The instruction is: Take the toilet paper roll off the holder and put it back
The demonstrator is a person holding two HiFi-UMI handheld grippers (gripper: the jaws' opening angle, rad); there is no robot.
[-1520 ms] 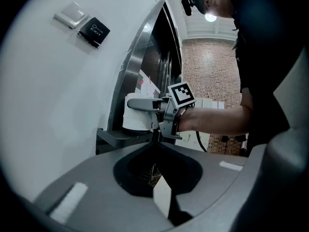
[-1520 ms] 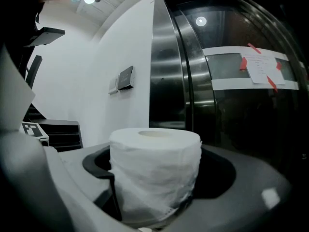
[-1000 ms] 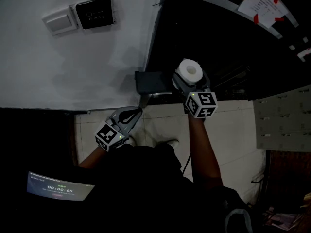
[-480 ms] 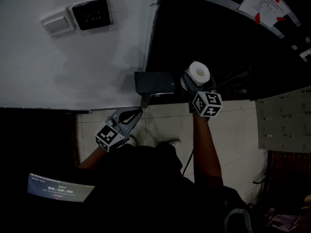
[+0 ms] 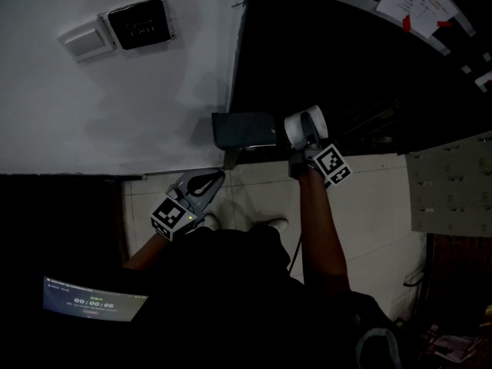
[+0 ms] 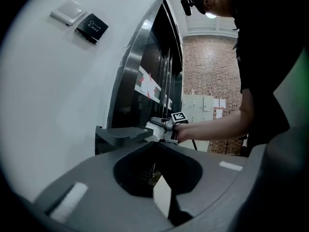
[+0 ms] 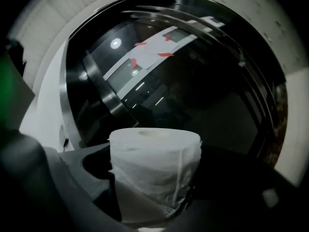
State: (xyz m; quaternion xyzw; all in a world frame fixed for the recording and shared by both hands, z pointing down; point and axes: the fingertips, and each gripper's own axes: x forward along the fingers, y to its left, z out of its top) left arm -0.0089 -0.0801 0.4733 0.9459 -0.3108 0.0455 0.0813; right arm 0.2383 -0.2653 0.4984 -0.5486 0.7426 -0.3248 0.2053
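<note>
The toilet paper roll [image 7: 154, 170] is being judged as light and soft, probably stiff only at its cardboard core. It would likely be dented by a strong squeeze, so it is best taken across its round sides with mild pressure. It is being gripped in just this way by the right gripper [image 5: 305, 137], whose jaws are being spread to the roll's width. The roll is off the dark holder [image 5: 244, 130], just beside its right end. Nothing is being held by the left gripper [image 5: 215, 178]; its jaws are being pressed together, lower down.
</note>
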